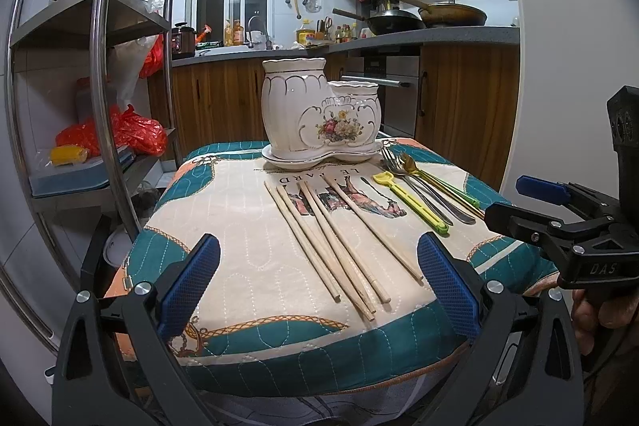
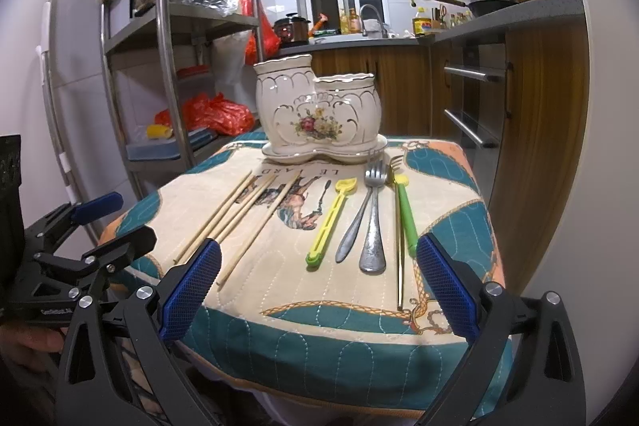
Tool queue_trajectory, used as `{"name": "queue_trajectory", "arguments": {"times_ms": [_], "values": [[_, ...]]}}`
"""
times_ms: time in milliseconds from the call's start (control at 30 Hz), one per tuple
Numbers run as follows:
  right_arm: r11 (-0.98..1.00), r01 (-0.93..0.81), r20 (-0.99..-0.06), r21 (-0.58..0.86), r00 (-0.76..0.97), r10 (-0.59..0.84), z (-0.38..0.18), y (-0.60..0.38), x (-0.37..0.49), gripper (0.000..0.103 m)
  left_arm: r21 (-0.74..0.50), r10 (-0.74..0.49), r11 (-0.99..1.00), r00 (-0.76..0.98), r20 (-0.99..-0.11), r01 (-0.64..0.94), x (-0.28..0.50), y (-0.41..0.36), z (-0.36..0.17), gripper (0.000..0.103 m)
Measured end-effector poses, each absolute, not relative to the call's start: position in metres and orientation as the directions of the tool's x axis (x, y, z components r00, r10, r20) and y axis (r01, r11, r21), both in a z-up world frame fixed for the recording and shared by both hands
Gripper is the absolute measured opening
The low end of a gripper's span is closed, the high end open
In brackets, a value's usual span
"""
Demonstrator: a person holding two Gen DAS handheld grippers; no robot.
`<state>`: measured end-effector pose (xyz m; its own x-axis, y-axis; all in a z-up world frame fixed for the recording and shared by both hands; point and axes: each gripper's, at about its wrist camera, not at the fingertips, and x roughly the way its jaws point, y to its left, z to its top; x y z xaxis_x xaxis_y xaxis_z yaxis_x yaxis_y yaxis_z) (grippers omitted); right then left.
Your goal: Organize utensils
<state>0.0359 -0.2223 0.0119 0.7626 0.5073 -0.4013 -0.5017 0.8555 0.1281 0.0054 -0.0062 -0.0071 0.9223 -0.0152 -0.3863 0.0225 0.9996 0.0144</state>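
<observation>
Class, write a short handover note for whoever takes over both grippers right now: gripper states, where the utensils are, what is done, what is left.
Left gripper: open, empty, at the near edge over the wooden chopsticks.
Right gripper: open, empty, facing the cutlery.
White floral ceramic two-compartment holder: upright at the far end of the quilted cloth; nothing visible in it.
Yellow plastic spoon, steel forks, green-handled utensil, thin gold-handled piece: flat on the cloth.
Done: nothing.
Left: all utensils.

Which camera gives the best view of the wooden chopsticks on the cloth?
The left wrist view. There the wooden chopsticks lie straight ahead between the open fingers of the left gripper, visible along their whole length. In the right wrist view the chopsticks sit off to the left, and a blue finger pad covers some near ends.
</observation>
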Motion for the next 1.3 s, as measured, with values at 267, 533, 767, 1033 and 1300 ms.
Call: {"name": "queue_trajectory", "arguments": {"times_ms": [267, 533, 767, 1033, 1300], "values": [[0.855, -0.501, -0.402, 0.13, 0.762, 0.508, 0.012, -0.223, 0.036, 0.097, 0.016, -0.018, 1.0, 0.922, -0.387, 0.027, 0.006, -0.007, -0.007, 0.098], [0.856, -0.5, -0.402, 0.13, 0.762, 0.507, 0.012, -0.223, 0.037, 0.097, 0.016, -0.017, 1.0, 0.922, -0.386, 0.026, 0.006, -0.007, -0.007, 0.098], [0.856, -0.5, -0.404, 0.132, 0.761, 0.507, 0.011, -0.223, 0.037, 0.097, 0.013, -0.022, 0.999, 0.923, -0.384, 0.03, 0.005, -0.007, -0.006, 0.098], [0.858, -0.495, -0.409, 0.14, 0.76, 0.505, 0.01, -0.224, 0.04, 0.097, -0.031, -0.032, 0.999, 0.911, -0.412, 0.021, 0.008, 0.0, -0.005, 0.098], [0.86, -0.483, -0.418, 0.161, 0.756, 0.503, 0.012, -0.227, 0.045, 0.097, -0.046, -0.001, 0.999, 0.891, -0.455, -0.022, 0.019, 0.008, -0.008, 0.088]]}}
